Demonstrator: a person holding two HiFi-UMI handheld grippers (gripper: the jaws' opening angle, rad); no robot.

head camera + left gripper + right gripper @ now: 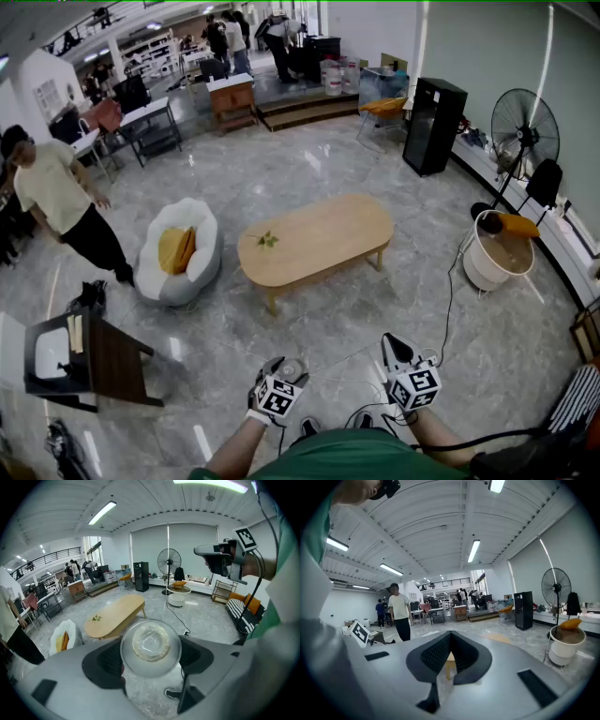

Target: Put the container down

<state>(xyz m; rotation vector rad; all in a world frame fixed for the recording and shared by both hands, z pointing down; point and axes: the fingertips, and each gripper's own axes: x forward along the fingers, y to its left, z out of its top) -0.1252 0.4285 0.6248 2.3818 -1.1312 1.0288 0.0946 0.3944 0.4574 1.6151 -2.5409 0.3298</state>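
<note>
Clamping the clear round container (151, 645) between the wide-spread jaws of the left gripper (151, 657), well short of the oval wooden table (314, 239); holding the right gripper (449, 641) pinched shut, empty, alongside.

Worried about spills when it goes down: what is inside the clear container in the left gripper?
Inside the container a pale, cream-coloured round lump shows through the clear wall; what it is cannot be told. The left gripper's pads cover its two sides.
</note>
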